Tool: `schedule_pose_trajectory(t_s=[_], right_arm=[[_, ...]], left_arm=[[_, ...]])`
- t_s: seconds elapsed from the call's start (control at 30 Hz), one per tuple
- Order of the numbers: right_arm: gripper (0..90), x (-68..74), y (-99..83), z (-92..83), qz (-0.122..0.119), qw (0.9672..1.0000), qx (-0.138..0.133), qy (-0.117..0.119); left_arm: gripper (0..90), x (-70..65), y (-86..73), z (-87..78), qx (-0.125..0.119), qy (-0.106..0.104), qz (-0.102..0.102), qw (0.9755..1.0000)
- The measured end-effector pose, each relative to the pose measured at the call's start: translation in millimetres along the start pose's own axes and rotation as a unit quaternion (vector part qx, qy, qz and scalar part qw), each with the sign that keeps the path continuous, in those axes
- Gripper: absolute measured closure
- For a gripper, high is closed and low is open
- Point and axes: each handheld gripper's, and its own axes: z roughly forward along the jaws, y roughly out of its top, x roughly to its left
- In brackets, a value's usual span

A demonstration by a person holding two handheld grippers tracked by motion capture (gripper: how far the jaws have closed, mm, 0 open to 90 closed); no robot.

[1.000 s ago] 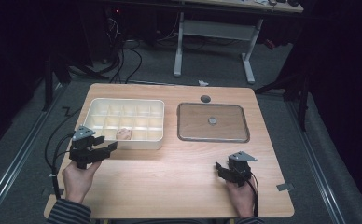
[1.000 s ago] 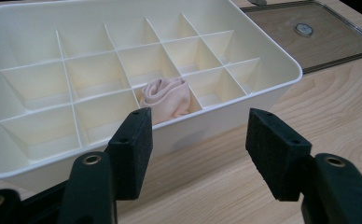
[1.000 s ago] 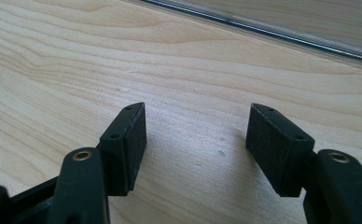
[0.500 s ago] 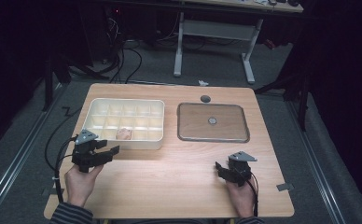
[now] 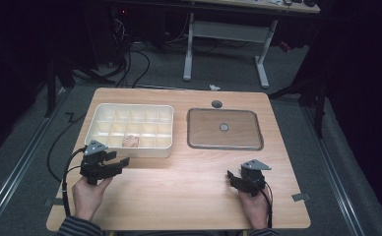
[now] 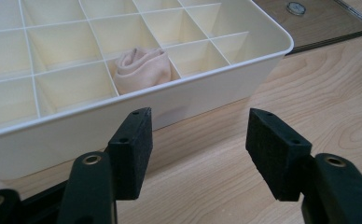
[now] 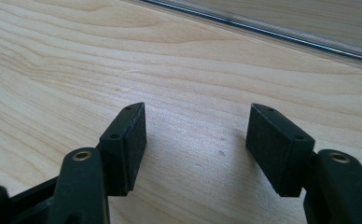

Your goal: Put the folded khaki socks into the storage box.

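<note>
Sorting into divided box point(image 5: 100, 129): one item stowed.
Rolled pink cloth point(image 6: 142, 69) lodged in near-row compartment; left gripper point(image 6: 198, 140) wide, empty, near box front; right gripper point(image 7: 195, 142) wide, empty, over bare table point(image 5: 179, 187); clear lid point(image 5: 224, 129) not yet fitted.

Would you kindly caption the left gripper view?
Open left gripper faces a cream divided box holding a rolled pink cloth.

- Wooden table point(image 5: 179, 196), light grain.
- Clear flat lid point(image 5: 224, 129) w/ round centre knob, lying flat at table's right half.
- Dark round cap point(image 5: 217, 104) near far edge.
- White desk frame point(image 5: 226, 34) on floor behind, cables point(image 5: 130, 59) beside it.
</note>
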Motion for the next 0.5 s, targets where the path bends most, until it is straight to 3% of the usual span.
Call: schedule_pose_trajectory(t_s=[0.5], right_arm=[[38.2, 0.1, 0.0, 0.0, 0.000, 1.0000, 0.000, 0.000]], left_arm=[[41.2, -2.6, -11.2, 8.8, 0.008, -0.005, -0.007, 0.9999]])
